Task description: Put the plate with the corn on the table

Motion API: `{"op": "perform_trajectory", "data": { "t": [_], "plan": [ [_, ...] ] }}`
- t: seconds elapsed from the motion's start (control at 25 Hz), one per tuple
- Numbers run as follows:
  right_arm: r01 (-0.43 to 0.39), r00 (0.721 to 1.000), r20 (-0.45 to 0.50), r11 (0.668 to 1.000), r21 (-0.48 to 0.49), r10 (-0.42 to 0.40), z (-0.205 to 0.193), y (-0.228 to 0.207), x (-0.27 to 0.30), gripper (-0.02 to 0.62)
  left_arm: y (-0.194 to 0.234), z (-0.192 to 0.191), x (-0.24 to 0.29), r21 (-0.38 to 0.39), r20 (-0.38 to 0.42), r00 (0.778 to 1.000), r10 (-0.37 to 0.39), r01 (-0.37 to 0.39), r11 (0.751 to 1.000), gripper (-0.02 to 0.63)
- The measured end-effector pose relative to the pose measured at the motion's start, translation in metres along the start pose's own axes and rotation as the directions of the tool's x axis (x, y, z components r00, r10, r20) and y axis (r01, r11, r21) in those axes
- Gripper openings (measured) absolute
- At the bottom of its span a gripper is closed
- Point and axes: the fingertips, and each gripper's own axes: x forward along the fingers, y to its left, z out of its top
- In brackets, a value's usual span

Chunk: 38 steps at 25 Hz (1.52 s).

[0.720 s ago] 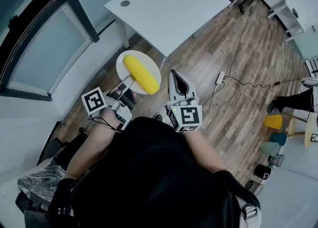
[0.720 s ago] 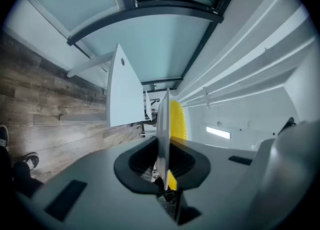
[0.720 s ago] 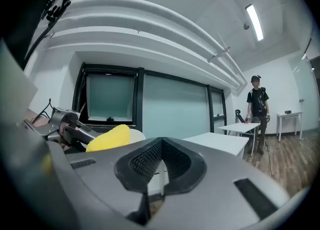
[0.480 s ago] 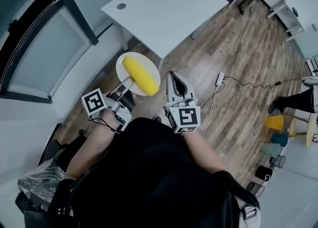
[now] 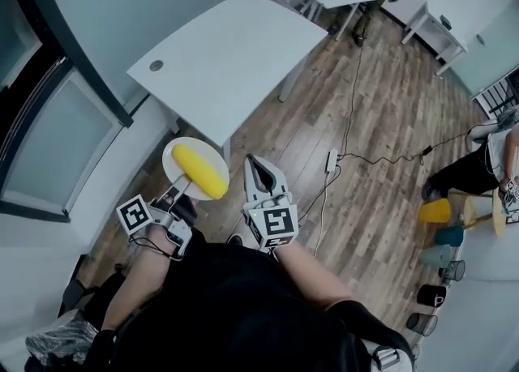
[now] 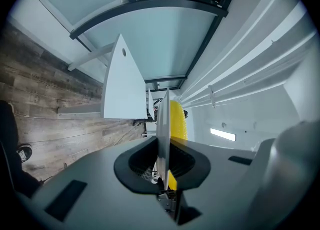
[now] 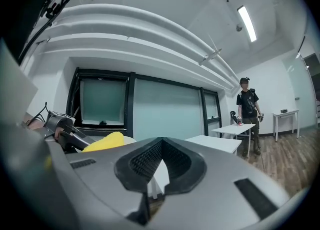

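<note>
Jaws of my left gripper [image 5: 177, 194] are clamping the plate [image 5: 171, 162] by its rim, corn [image 5: 200, 172] lying on top. My right gripper [image 5: 254, 164] is hovering alongside, jaws together and empty, near the table [image 5: 227, 54].

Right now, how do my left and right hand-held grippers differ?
The left hand-held gripper is shut on the rim of the plate carrying the corn; the right hand-held gripper is shut on nothing. The right one's tips reach nearer the white table than the left one's. Both stop short of that table.
</note>
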Motion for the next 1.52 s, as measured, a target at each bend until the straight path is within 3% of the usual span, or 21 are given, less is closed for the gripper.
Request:
{"op": "perform_trajectory", "data": {
  "t": [0.24,0.48,0.76,0.96,1.2,1.4,1.52],
  "plan": [
    [0.030,0.999,0.016,1.000,-0.008,-0.030,0.013,-0.022,0.020,0.003,-0.005,0.015,0.032,0.047,-0.037,0.999,0.006,-0.005,0.999,0.031],
    [0.063,0.998,-0.009,0.998,0.009,-0.063,0.011,-0.044,0.073,0.003,0.002,0.053,0.080,0.020,-0.072,0.997,0.005,-0.003,1.000,0.031],
    [0.116,0.992,-0.046,0.993,-0.009,-0.117,0.009,-0.083,0.166,0.003,0.012,0.122,0.155,0.011,-0.132,0.991,0.010,-0.009,1.000,0.031],
    [0.187,0.979,-0.082,0.982,-0.006,-0.187,0.002,-0.157,0.271,0.003,0.024,0.203,0.268,0.007,-0.188,0.982,0.024,-0.023,1.000,0.031],
    [0.189,0.976,-0.108,0.982,-0.011,-0.190,0.005,-0.151,0.258,0.003,0.019,0.201,0.266,0.017,-0.185,0.982,0.046,-0.044,0.999,0.031],
    [0.139,0.987,-0.078,0.990,-0.013,-0.140,0.000,-0.144,0.272,0.003,0.028,0.205,0.267,0.003,-0.153,0.988,0.030,-0.030,1.000,0.031],
    [0.091,0.993,-0.079,0.996,-0.012,-0.092,0.000,-0.172,0.303,0.003,0.026,0.211,0.304,-0.019,-0.129,0.992,0.010,-0.012,1.000,0.031]
  ]
}}
